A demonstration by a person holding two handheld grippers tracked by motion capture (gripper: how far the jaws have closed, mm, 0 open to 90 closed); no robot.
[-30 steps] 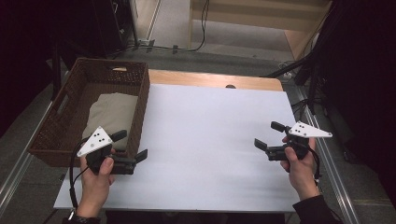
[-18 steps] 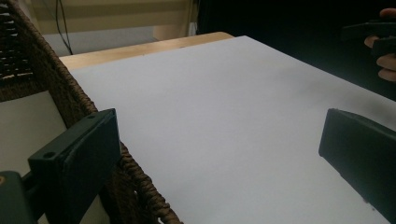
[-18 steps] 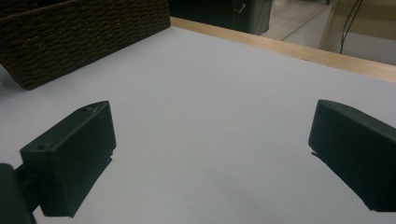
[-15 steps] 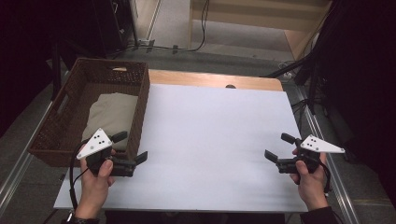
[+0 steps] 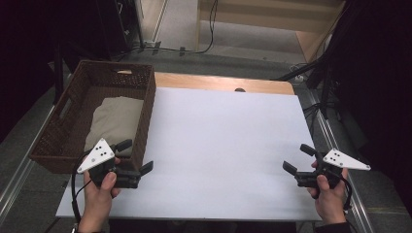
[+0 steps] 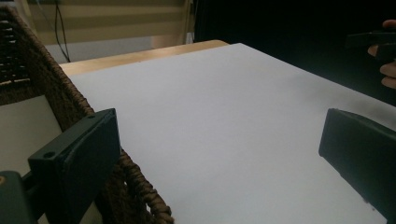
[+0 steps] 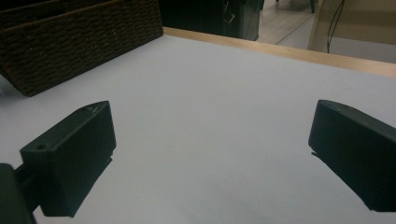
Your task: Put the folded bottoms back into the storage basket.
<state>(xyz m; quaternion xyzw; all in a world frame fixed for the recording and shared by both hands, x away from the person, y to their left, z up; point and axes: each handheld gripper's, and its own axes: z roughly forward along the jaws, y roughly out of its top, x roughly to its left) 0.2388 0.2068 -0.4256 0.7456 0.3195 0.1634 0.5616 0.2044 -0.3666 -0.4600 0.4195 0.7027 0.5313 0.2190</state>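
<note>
We see a wide white rectangular worktop (image 5: 223, 145) with a strip of light wood along its far edge. At its left edge stands a dark brown woven wicker basket (image 5: 145, 104), rectangular and open at the top, with a handle slot in its far wall. Inside the basket lies a folded beige cloth (image 5: 114, 121), filling much of the floor.

Our left gripper (image 5: 135, 156) hovers at the near left of the worktop, just beside the basket's near right corner. Its jaws are spread wide and hold nothing; in the left gripper view one jaw sits over the basket's rim (image 6: 140, 186) and the other over the bare white surface.

Our right gripper (image 5: 299, 158) is at the near right, well apart from the basket. Its jaws are likewise spread wide and empty, pointing across the worktop towards the basket (image 7: 79, 42).
</note>
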